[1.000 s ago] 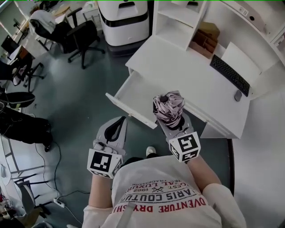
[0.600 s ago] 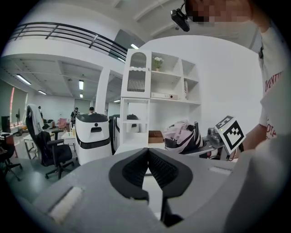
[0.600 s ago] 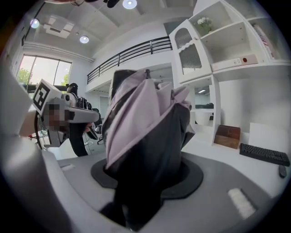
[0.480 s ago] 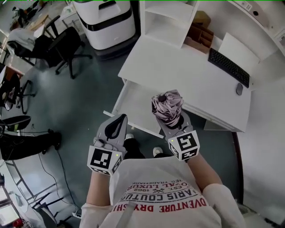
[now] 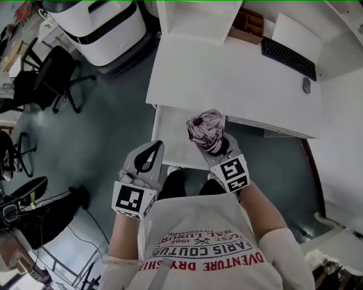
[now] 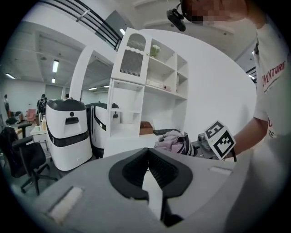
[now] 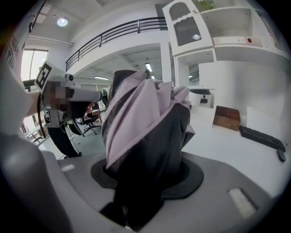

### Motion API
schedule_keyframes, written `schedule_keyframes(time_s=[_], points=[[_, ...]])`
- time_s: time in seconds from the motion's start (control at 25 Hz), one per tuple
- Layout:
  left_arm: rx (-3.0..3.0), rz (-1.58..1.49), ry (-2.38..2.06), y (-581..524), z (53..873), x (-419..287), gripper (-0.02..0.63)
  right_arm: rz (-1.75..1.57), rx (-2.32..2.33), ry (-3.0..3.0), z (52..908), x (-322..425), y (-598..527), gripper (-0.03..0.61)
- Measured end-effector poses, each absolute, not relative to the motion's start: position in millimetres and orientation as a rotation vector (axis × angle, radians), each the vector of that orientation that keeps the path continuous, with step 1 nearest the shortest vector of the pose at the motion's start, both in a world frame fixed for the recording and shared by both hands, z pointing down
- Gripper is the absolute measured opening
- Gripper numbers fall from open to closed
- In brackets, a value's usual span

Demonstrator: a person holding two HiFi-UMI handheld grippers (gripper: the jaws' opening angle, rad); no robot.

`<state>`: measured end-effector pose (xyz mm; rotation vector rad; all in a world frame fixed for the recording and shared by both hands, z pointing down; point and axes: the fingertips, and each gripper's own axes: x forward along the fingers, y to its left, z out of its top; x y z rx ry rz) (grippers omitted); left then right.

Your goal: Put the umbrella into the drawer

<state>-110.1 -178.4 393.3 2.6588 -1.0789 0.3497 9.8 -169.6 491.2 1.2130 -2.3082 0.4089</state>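
A folded pink and dark grey umbrella point(image 5: 205, 127) stands upright in my right gripper point(image 5: 214, 146), whose jaws are shut on its lower part. In the right gripper view the umbrella point(image 7: 145, 132) fills the middle and hides the fingertips. It hangs over the right part of the open white drawer point(image 5: 169, 135), which sticks out from the white desk point(image 5: 227, 79). My left gripper point(image 5: 153, 148) is shut and holds nothing, just left of the drawer's front edge. In the left gripper view its black pads point(image 6: 157, 170) meet at the tips, with the umbrella point(image 6: 175, 141) off to the right.
A black keyboard point(image 5: 288, 58) and a mouse point(image 5: 306, 85) lie on the desk's far right. A white shelf unit point(image 5: 195, 17) stands at its back. A white machine point(image 5: 102, 28) and black office chairs point(image 5: 57, 73) stand on the grey floor to the left.
Both grippers have moved forward and down toward the desk. The umbrella, still gripped, has gone from in front of the drawer to over its right part. The left gripper stays shut.
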Motion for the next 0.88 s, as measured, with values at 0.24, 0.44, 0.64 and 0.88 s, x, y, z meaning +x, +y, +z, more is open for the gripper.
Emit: schedule_keyframes(time_s=[0.24,0.44,0.64,0.88], points=[[2.674,0.359,-0.959,-217.4,434.1,-122.7,0.004,0.489,1.053,-2.216,562.8,-15.5,-190.8,0.212],[2.618,0.391,-0.887,-227.4,481.0,-130.5,0.004,0.572,0.912,-2.114,631.2,-32.2,-181.6,0.212],[2.629,0.397,-0.81,-228.1,509.8,-127.3,0.003,0.621,0.8,-2.04,689.1,-40.2,-174.4,0.212],[2.635,0.432,-0.76,-239.1,547.4,-126.8,0.003,0.718,0.785,-1.968,747.9,-43.3,-174.9,0.212]])
